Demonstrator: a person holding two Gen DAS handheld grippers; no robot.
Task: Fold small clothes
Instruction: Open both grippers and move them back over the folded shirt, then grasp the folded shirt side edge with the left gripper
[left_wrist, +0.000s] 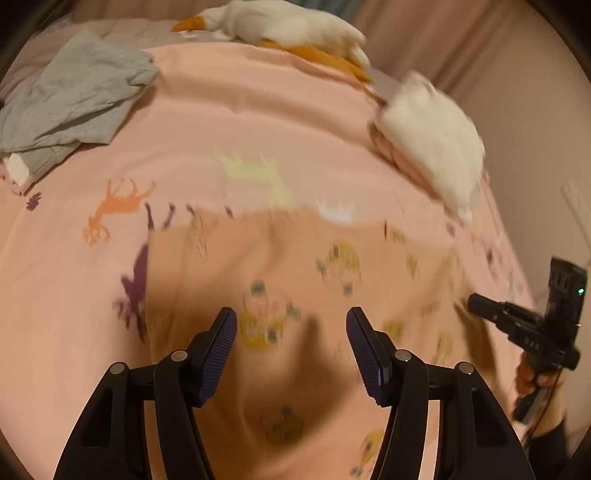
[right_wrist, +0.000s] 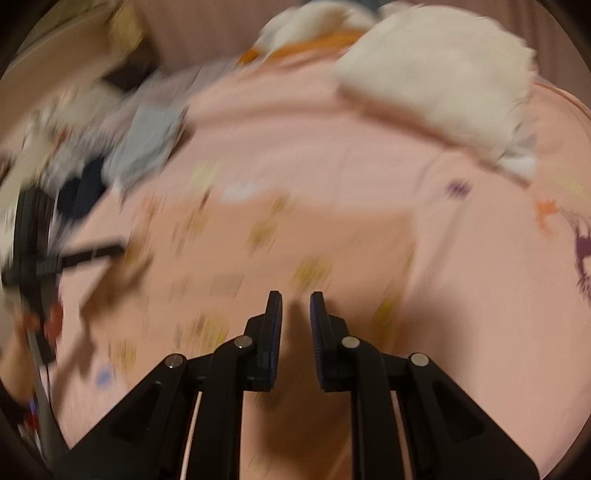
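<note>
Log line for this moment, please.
left gripper: open, empty | right gripper: narrow gap, empty | patterned pink garment: spread flat beneath both

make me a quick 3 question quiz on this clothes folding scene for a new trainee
1. True or false: the left gripper is clamped on the patterned pink garment.
2. Multiple choice: the grey garment, seen from the left wrist, lies A) between the fingers B) at the far left of the pink bedsheet C) on top of the white folded pile.
3. Fill in: the plush toy at the far edge is white and ____.

Key: 1 false, its jaws stand apart with nothing between them. 2 B. 3 orange.
</note>
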